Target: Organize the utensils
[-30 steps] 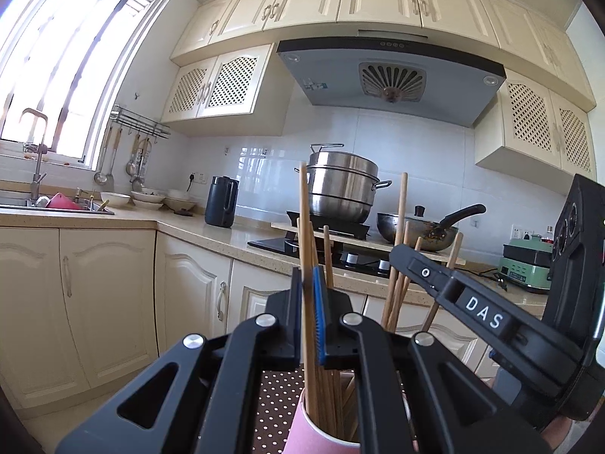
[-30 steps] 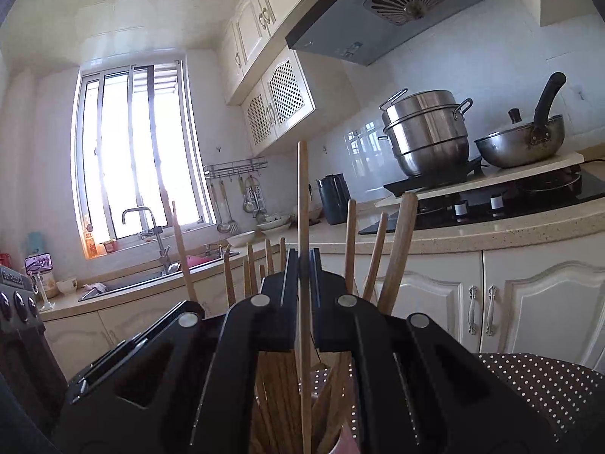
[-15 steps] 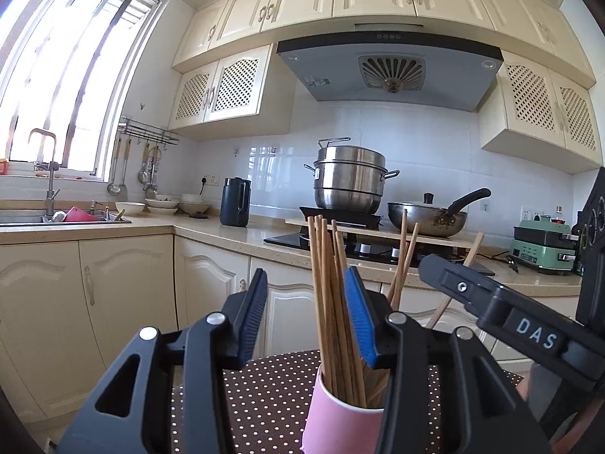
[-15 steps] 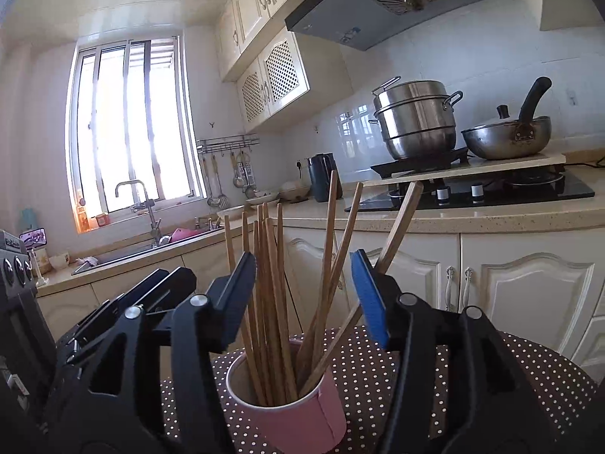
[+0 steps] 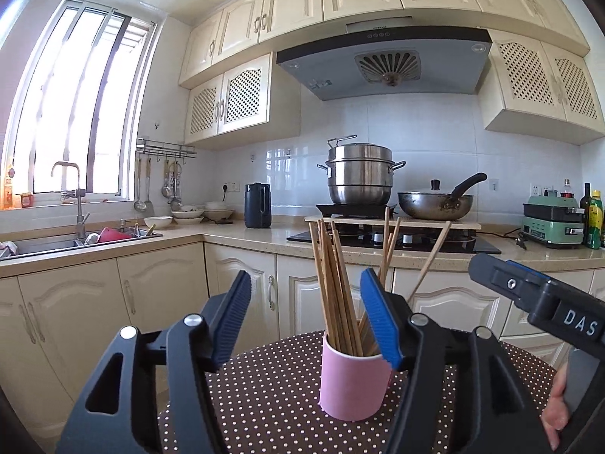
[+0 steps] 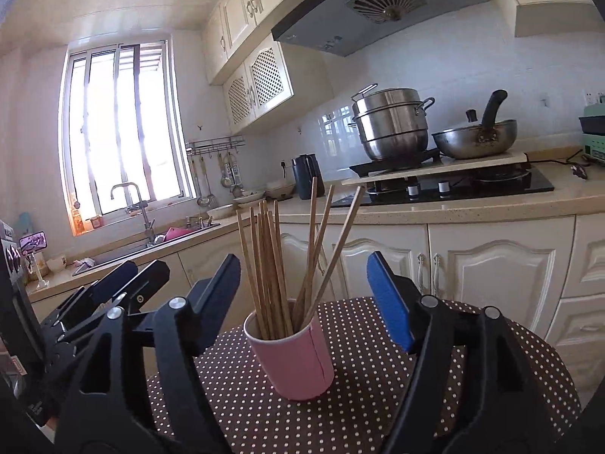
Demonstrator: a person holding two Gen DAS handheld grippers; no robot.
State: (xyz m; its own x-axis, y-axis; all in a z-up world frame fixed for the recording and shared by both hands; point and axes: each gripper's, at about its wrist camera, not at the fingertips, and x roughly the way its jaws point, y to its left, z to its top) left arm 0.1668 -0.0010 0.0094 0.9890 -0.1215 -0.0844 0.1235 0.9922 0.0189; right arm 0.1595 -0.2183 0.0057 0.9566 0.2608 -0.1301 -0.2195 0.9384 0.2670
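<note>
Chopsticks [image 5: 336,287] I was pinching are now standing in the pink cup [image 6: 293,359]; both grippers, left gripper [image 5: 306,317] and right gripper [image 6: 304,295], are opening empty and backing off.

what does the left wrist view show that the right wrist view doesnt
Only the left wrist view: the whole green appliance with bottles beside it on the counter, and the right gripper coming in from the right edge.

Only the right wrist view: the left gripper at the left, and a phone on a stand.

Both: the pink cup of chopsticks on the polka-dot cloth, seen between opening jaws that hold nothing, plus the steamer pot, wok and sink.
</note>
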